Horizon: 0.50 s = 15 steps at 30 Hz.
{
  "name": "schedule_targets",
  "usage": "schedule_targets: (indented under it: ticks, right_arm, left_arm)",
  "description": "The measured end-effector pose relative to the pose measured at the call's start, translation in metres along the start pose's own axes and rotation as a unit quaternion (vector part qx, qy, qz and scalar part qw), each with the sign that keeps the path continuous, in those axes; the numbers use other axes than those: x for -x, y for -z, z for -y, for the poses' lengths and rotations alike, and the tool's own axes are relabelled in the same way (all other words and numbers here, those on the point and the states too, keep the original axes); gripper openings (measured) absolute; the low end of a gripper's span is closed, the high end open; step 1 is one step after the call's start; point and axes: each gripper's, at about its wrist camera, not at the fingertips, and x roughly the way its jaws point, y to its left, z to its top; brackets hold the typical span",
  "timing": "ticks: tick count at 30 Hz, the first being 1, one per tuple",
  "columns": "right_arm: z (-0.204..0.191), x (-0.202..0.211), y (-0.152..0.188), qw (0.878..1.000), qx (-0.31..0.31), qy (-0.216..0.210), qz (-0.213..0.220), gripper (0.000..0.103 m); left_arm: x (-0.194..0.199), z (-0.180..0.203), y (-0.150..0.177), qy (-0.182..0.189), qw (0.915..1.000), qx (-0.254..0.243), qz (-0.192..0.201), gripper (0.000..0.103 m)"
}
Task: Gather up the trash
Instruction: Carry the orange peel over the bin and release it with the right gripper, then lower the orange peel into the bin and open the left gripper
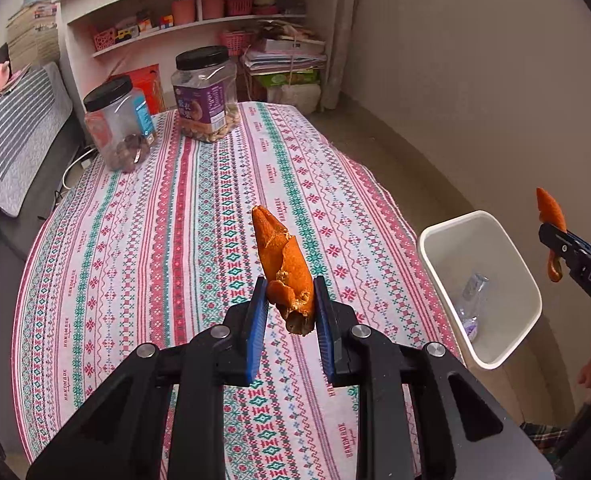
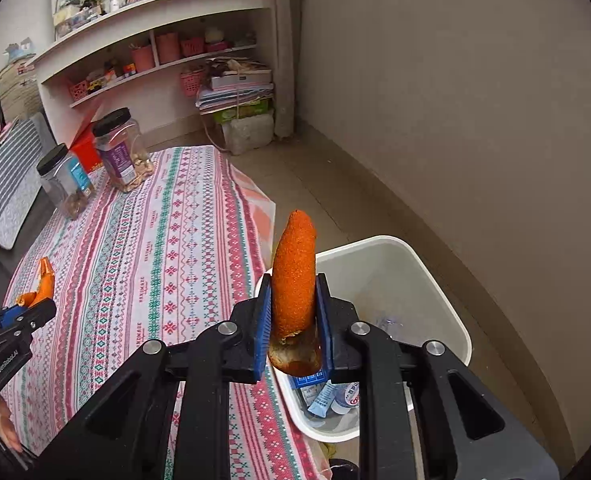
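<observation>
Over the bin (image 2: 435, 276), right claw (image 2: 293, 316) gripping peel (image 2: 295, 272), wrappers (image 2: 327, 396) beneath.

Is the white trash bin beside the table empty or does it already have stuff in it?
Not empty. The white trash bin already holds wrappers, a small tube and a plastic bottle at the bottom, but most of it is unfilled.

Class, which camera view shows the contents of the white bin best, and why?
The right wrist view: it looks down into the white bin, showing wrappers and a small bottle. The left wrist view shows the bin from farther off, with only a crumpled bottle visible.
</observation>
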Motion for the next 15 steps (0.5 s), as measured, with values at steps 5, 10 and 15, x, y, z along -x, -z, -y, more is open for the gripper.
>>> schedule_targets:
  ticks: [5, 10, 15]
  right_arm:
    - [0.033, 0.004, -0.002, 0.999, -0.028, 0.018, 0.008, 0.049]
    - [0.076, 0.020, -0.004, 0.995, -0.086, 0.042, 0.023, 0.063]
    - [0.120, 0.043, -0.003, 0.985, -0.145, 0.073, 0.054, 0.078]
  left_arm:
    - [-0.006, 0.044, -0.005, 0.032, 0.9990, -0.030, 0.005, 0.023]
    - [-0.014, 0.091, -0.009, 0.063, 0.9967, -0.051, 0.003, 0.024]
    - [-0.027, 0.140, -0.009, 0.094, 0.9937, -0.060, -0.012, 0.024]
